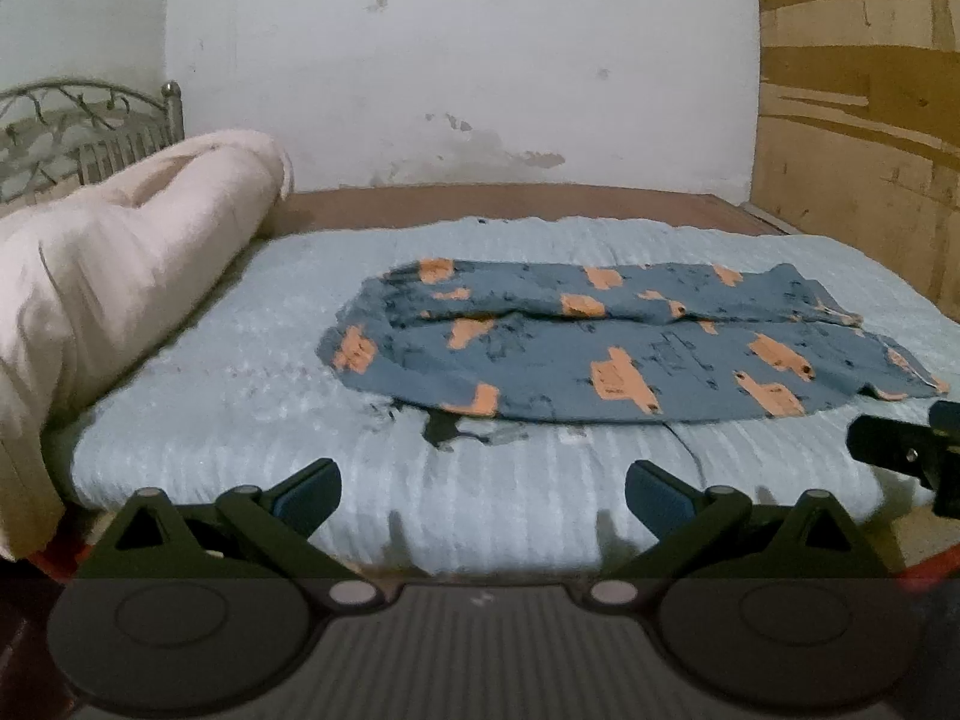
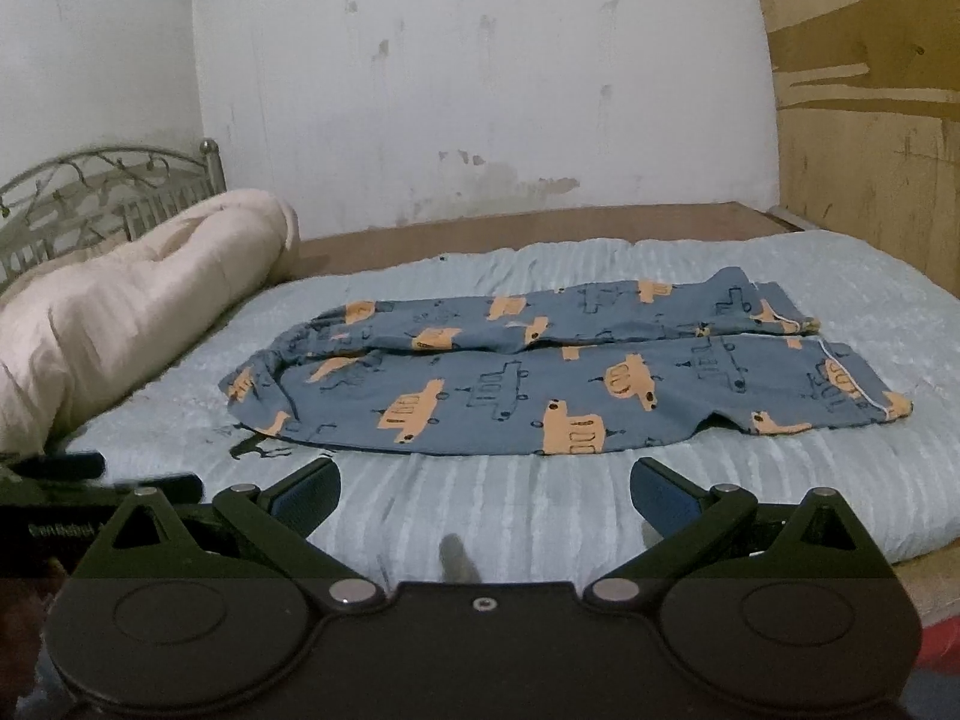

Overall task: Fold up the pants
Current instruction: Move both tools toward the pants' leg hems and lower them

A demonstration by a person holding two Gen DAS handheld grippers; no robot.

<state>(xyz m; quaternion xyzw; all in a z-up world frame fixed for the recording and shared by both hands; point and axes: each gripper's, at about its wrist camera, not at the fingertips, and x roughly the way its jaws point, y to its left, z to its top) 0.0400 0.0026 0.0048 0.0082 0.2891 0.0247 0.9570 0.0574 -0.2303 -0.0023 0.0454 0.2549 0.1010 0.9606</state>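
Note:
Blue pants (image 1: 600, 336) with orange vehicle prints lie flat on the light blue bedspread (image 1: 240, 396), waist to the left and leg cuffs to the right, one leg lying beside the other. They also show in the right wrist view (image 2: 540, 378). My left gripper (image 1: 483, 498) is open and empty, hovering above the bed's near edge, short of the pants. My right gripper (image 2: 486, 495) is open and empty, also in front of the pants' near edge. The right gripper's tip shows at the left view's right edge (image 1: 900, 450).
A rolled cream quilt (image 1: 120, 264) lies along the bed's left side by a metal headboard (image 1: 78, 126). A white wall (image 1: 456, 60) stands behind and a plywood panel (image 1: 858, 120) on the right. A dark mark (image 1: 444, 429) is on the bedspread near the waist.

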